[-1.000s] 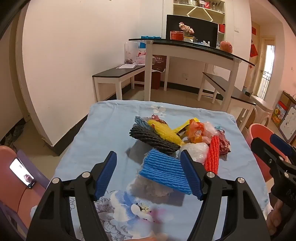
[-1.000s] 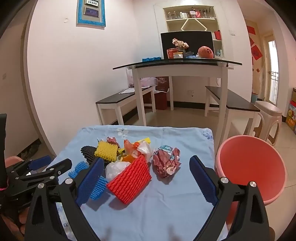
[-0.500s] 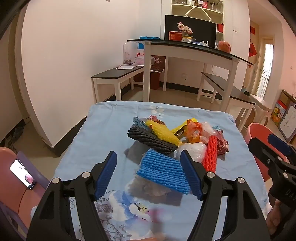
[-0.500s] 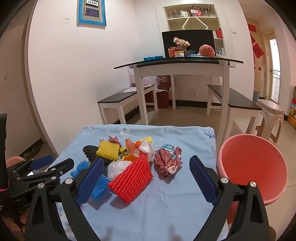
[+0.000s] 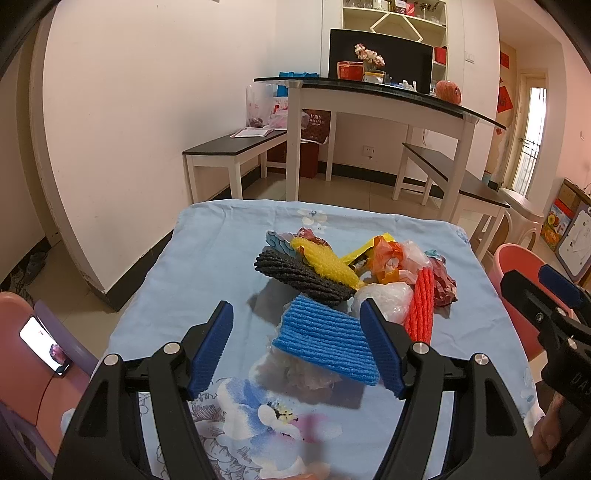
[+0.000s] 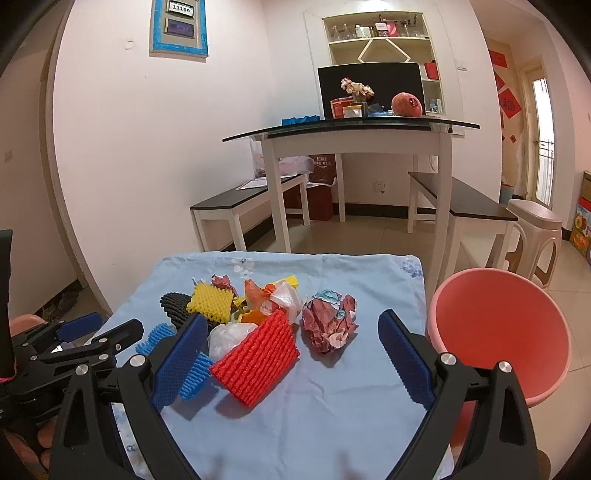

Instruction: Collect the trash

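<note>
Blue foam net (image 5: pixel 327 341) between spread left gripper (image 5: pixel 295 352) jaws — untouched.

**Dining corner stands behind a cloth-covered table**

A tall white-legged table with a dark glass top (image 6: pixel 351 127) holds a bunch of dried flowers (image 6: pixel 356 86), a red round object (image 6: pixel 406 104) and a dark screen (image 6: pixel 369 88). Dark-topped benches (image 6: pixel 463 201) flank it, one carrying papers (image 5: pixel 255 132). A wall shelf (image 6: pixel 380 33) sits above. A blue-framed panel (image 6: pixel 179 27) hangs on the white wall. A beige plastic stool (image 6: pixel 533 236) stands near the door. A lit phone (image 5: pixel 44 345) rests on a pink chair.
</note>
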`<action>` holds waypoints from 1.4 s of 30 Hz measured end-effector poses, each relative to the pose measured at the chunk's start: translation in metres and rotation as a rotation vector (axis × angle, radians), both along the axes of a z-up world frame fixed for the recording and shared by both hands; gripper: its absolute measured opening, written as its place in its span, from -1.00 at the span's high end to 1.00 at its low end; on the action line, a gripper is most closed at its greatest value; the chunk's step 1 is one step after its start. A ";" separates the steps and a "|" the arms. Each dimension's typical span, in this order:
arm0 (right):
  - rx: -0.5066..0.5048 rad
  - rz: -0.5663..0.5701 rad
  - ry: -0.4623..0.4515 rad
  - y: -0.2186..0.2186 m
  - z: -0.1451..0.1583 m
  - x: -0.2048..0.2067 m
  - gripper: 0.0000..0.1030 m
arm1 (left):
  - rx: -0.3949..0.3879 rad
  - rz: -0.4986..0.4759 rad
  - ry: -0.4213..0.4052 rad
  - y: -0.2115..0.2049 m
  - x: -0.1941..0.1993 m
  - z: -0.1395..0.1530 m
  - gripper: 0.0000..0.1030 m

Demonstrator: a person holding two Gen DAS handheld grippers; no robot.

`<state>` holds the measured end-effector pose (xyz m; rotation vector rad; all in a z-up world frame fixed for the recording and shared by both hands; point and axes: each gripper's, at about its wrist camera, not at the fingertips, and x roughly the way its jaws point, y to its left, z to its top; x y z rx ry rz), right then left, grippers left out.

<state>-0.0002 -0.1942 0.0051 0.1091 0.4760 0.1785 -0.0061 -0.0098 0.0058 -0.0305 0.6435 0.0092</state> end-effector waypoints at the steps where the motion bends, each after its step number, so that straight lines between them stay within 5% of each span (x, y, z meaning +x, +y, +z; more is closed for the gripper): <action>1: 0.001 -0.001 0.000 -0.001 -0.001 -0.001 -0.79 | 0.001 -0.001 -0.001 0.001 0.001 -0.001 -0.39; 16: 0.011 -0.021 0.026 -0.010 -0.009 0.000 -0.61 | -0.085 0.003 0.015 0.045 -0.001 -0.015 -0.39; 25: 0.024 0.011 0.077 -0.008 -0.022 0.009 -0.45 | -0.173 -0.078 0.083 0.052 -0.004 -0.036 -0.39; 38: 0.058 0.045 0.111 -0.012 -0.028 0.017 -0.32 | -0.168 -0.113 0.076 0.040 0.041 -0.025 -0.39; 42: 0.073 0.054 0.124 -0.009 -0.027 0.023 -0.31 | -0.234 -0.099 0.106 0.049 0.062 -0.023 -0.39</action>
